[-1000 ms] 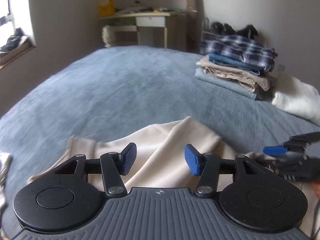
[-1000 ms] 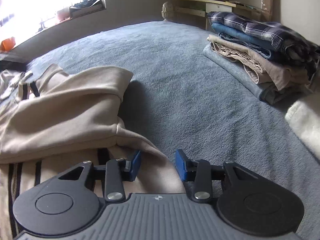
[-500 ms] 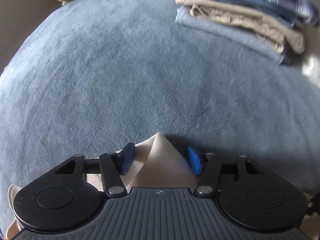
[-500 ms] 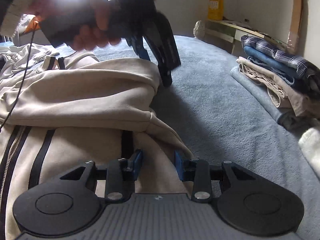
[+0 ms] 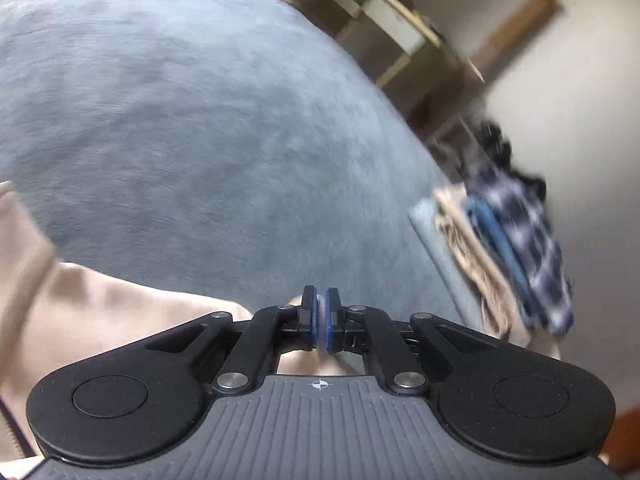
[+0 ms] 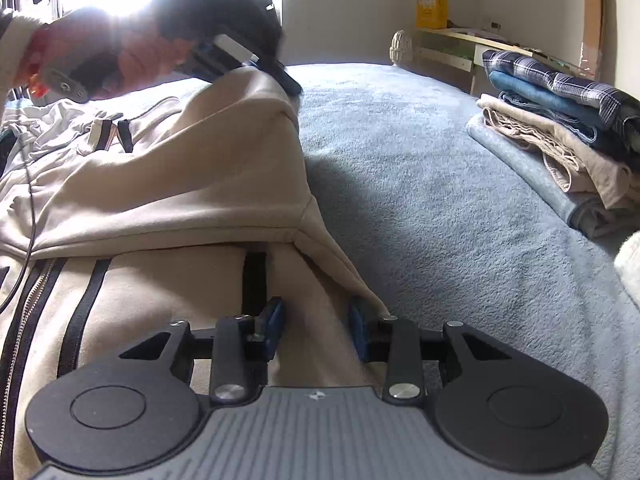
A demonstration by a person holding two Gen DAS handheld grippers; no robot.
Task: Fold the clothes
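Right wrist view: one beige zip-up jacket (image 6: 168,208) with dark stripes and a metal zipper lies rumpled on the blue-grey blanket (image 6: 420,208), directly ahead and to the left of the right gripper (image 6: 316,330). That gripper's jaws stand partly apart, straddling the jacket's near edge; whether the blue pads press on the cloth cannot be told. Further ahead on the left, the left gripper (image 6: 280,74), held in a person's hand (image 6: 132,56), lifts a peak of the jacket. In the left wrist view, the left gripper (image 5: 320,320) has just closed and pinches a thin fold of the beige fabric (image 5: 100,320) between its pads. One stack of folded clothes (image 6: 560,128), five or so pieces topped by a plaid shirt, sits well off to the right.
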